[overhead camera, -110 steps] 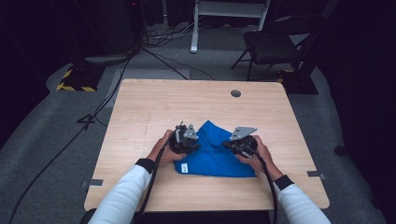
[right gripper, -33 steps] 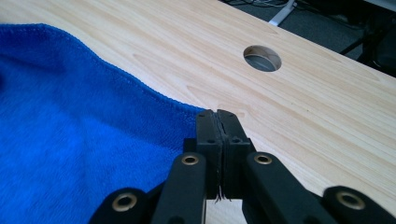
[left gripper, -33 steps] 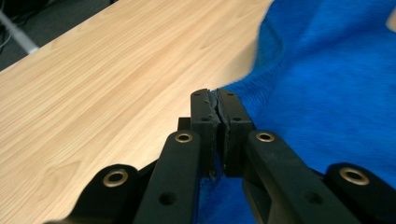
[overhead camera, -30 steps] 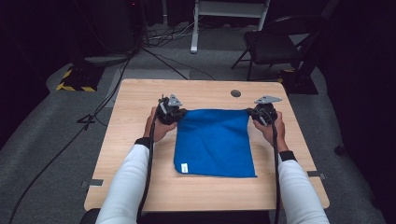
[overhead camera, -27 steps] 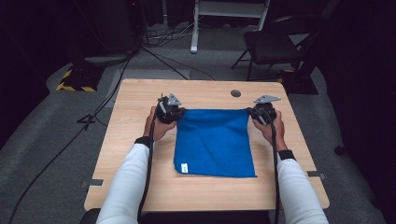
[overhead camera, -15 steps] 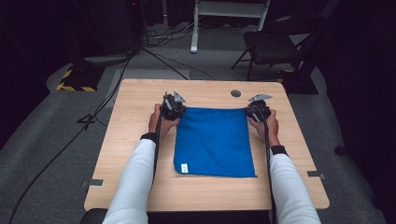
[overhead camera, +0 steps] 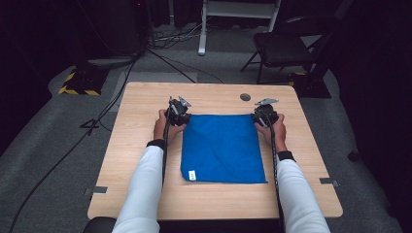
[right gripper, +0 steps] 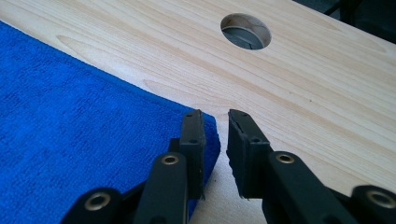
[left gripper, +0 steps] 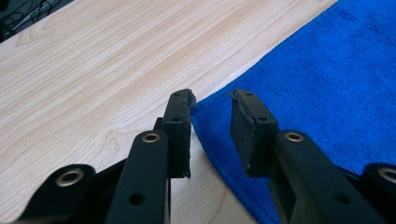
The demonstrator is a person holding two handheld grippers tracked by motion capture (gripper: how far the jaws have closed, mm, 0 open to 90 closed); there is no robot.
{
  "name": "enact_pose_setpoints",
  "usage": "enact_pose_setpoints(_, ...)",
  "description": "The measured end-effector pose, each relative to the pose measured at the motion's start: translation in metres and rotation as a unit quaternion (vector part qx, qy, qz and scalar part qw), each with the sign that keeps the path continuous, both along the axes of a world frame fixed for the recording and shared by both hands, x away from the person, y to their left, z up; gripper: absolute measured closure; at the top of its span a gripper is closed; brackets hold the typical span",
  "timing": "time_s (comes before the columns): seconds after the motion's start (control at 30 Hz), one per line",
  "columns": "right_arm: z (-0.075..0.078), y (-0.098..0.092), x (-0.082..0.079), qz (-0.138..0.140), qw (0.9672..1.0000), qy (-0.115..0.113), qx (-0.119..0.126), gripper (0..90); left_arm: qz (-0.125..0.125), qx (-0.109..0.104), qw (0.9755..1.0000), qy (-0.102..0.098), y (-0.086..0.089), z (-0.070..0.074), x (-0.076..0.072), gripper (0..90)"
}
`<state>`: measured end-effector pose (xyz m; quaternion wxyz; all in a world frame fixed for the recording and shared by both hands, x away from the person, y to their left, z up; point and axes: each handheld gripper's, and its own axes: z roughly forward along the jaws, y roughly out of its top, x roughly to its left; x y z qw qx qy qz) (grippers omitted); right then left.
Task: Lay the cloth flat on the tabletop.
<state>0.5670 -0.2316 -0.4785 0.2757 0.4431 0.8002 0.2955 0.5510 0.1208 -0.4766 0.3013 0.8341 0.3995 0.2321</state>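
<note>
Letting go is what both tools are doing: the left gripper (left gripper: 210,116) has just been opening, and its black jaws now stand apart over the far left corner of the blue microfibre cloth (overhead camera: 223,145), the corner lying flat between them with no pad pressing on it. The right gripper (right gripper: 212,126) has just been opening too; its jaws are parted at the far right corner, one pad sitting over the cloth's tip and the other over bare wood, and nothing is pinched there either.

From where I stand, the left gripper (overhead camera: 177,112) sits at about ten o'clock on the cloth and the right gripper (overhead camera: 265,115) at about two o'clock, each held low against the wooden table (overhead camera: 145,121). Holding opposite corners of the same far edge looks like a way to pull that edge taut and lay it straight, which would explain why the cloth lies smooth and nearly square in the middle of the tabletop, its small white label (overhead camera: 192,174) at seven o'clock. A round cable hole (right gripper: 246,31) sits just beyond the right gripper, at roughly one o'clock, clear of the cloth. I judge the spreading finished.
</note>
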Motion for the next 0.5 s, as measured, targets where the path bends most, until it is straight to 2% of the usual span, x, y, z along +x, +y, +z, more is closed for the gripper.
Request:
enact_pose_setpoints(0.07,0.004,-0.001,-0.004,0.004,1.0000,-0.003,0.004,75.0,0.000,-0.013,0.9999,-0.004,0.003,0.003,-0.003,59.1)
enact_pose_setpoints(0.1,0.004,-0.001,-0.004,0.004,1.0000,-0.003,0.004,75.0,-0.001,-0.011,0.9999,-0.005,0.004,0.005,-0.004,59.1)
enact_pose_setpoints(0.17,0.008,-0.007,-0.008,0.009,0.9998,-0.003,0.017,72.9,-0.005,-0.009,0.9999,-0.011,0.006,0.008,-0.008,49.4)
enact_pose_setpoints(0.2,0.009,-0.008,-0.010,0.010,0.9998,-0.004,0.017,72.4,-0.009,-0.009,0.9998,-0.013,0.007,0.010,-0.010,48.0)
enact_pose_setpoints(0.27,0.010,-0.009,-0.012,0.013,0.9998,-0.005,0.015,70.4,-0.018,-0.010,0.9997,-0.015,0.007,0.013,-0.016,44.7)
enact_pose_setpoints(0.37,0.017,-0.015,-0.023,0.043,0.9988,-0.003,0.023,66.2,-0.046,-0.004,0.9987,-0.022,0.008,0.018,-0.029,40.5)
enact_pose_setpoints(0.5,0.020,-0.017,-0.032,0.064,0.9978,0.001,0.021,62.5,-0.073,0.000,0.9970,-0.023,0.008,0.021,-0.045,36.4)
